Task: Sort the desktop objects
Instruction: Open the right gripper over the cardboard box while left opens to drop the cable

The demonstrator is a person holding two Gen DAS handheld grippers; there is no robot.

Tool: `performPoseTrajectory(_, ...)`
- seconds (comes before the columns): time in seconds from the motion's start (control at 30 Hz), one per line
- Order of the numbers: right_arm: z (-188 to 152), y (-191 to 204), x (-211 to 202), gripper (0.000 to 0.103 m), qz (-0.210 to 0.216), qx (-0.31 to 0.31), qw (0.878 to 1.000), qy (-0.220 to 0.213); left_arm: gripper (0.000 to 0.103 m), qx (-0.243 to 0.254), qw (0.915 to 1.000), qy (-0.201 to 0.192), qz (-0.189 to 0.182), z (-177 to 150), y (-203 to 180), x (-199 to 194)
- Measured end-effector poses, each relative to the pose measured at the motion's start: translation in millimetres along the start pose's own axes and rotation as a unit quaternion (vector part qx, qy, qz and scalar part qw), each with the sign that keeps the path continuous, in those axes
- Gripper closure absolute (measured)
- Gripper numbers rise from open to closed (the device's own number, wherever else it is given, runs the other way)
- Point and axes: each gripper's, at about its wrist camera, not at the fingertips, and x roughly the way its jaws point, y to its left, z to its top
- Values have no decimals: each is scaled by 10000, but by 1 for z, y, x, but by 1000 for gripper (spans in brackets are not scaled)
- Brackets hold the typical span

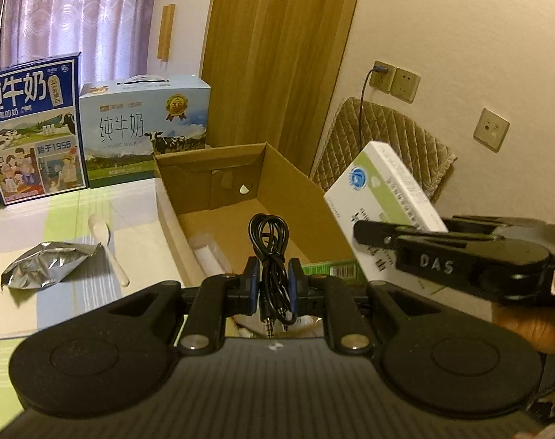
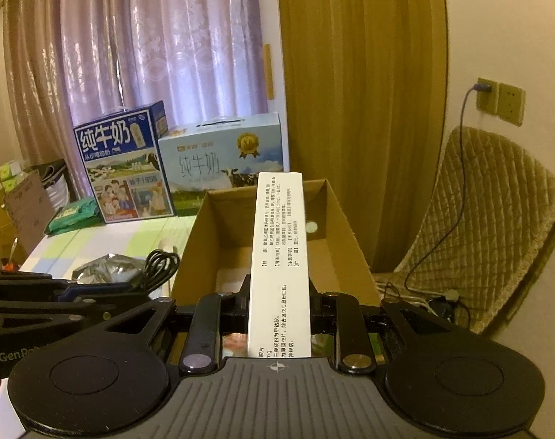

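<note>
My left gripper [image 1: 274, 278] is shut on a coiled black audio cable [image 1: 269, 241], held just before the near rim of an open cardboard box [image 1: 306, 186]. My right gripper [image 2: 279, 292] is shut on a white-and-green medicine box [image 2: 280, 248], raised above the same cardboard box [image 2: 341, 226]. In the left wrist view the medicine box [image 1: 383, 197] and the right gripper [image 1: 380, 236] hang over the box's right side. A white item [image 1: 210, 256] and a green packet [image 1: 332, 269] lie inside the cardboard box. In the right wrist view the cable [image 2: 160, 263] shows at the left.
A crumpled silver foil pouch [image 1: 49, 267] and a white plastic spoon [image 1: 109, 248] lie on the checked tablecloth left of the box. Two milk cartons [image 1: 32, 128] [image 1: 146, 128] stand at the back. A quilted chair [image 2: 489, 226] and wall sockets [image 1: 396, 80] are at the right.
</note>
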Motion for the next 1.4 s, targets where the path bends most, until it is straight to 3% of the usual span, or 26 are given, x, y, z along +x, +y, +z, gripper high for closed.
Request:
performPoseTrajectory(0.4,10,-9,34,82,-24,2,9999,144,91,3,9999,139,-38,19,3,41)
performPoseTrajectory(1.1,8,-28,59,82,-96,142,9995,256,90,-70,9994,346,21,22,9,80)
performPoseTrajectory(1.2,7,-29,59,82,-106,156,9995,261,76,-70,9993,344,108,24,10,84)
performPoseTrajectory(1.4,5,-31,58,82,-125,176,9994,282,76,-155,9995,179,221,23,24,69)
